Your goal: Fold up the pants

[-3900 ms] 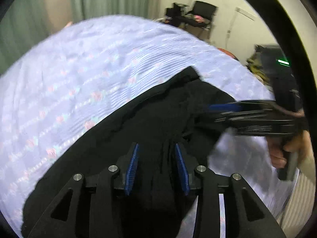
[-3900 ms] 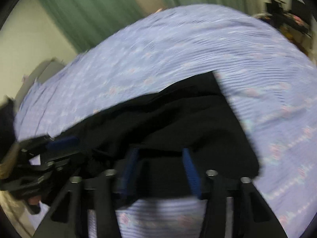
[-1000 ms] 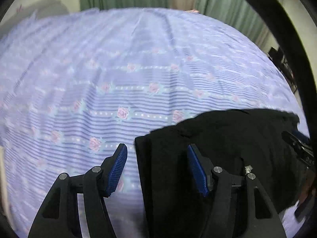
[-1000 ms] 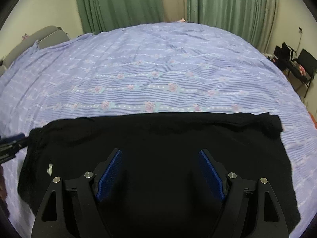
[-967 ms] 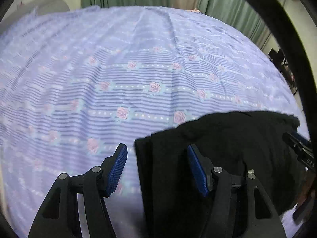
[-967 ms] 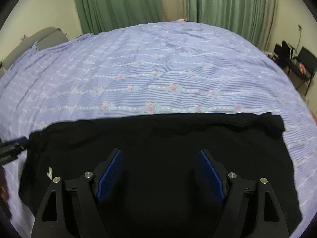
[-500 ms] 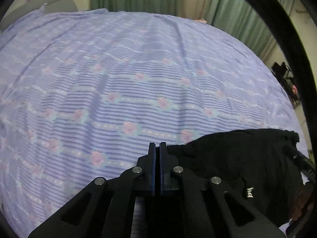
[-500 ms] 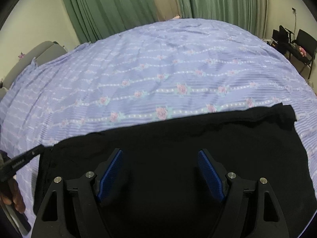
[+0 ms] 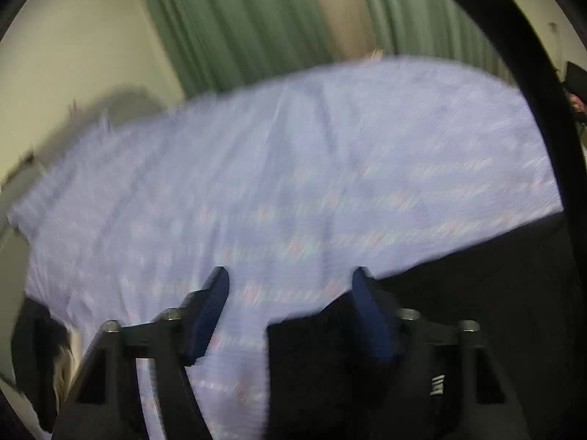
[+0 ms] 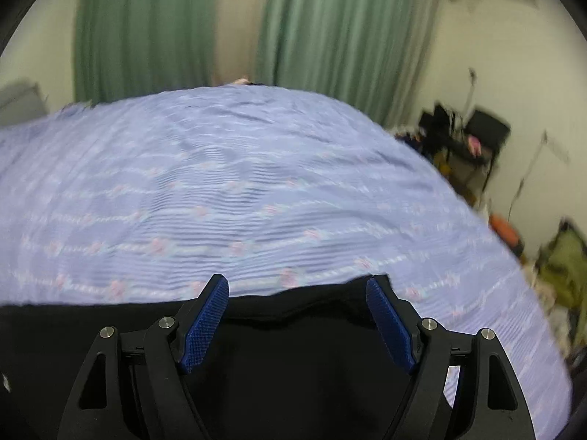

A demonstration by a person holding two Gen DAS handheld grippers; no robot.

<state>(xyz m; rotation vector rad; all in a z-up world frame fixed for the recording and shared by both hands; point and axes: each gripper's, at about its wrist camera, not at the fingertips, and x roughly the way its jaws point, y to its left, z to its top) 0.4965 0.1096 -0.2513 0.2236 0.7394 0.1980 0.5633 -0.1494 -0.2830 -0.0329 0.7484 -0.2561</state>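
Green curtains (image 10: pixel 323 36) and a cream wall sit behind a bed with a lilac striped, rose-print sheet (image 10: pixel 256 190), and the black pants (image 10: pixel 293 366) lie flat on its near edge, already looking like a wide, low rectangle, so I'd guess you're at or near the last fold.

Tips for this bit: both tools look like they're clear of the cloth, so don't drag anything on the way. If you want one more fold, take a corner pinch on the short edge with each gripper and carry both over together so the edges line up. If not, just check the far hem, which bows a little in the middle in the right view.

The pants are dark, matte and soft-looking, with a small white label (image 9: pixel 438 384) showing in the left view. Their left edge falls between the left gripper (image 9: pixel 290 315) fingers, but the jaws are opening and I can't see the pads pressing on it. The right gripper (image 10: pixel 297 322) stands wide apart over the far hem, nothing pinched. A cluttered chair (image 10: pixel 484 135) sits off to the right.
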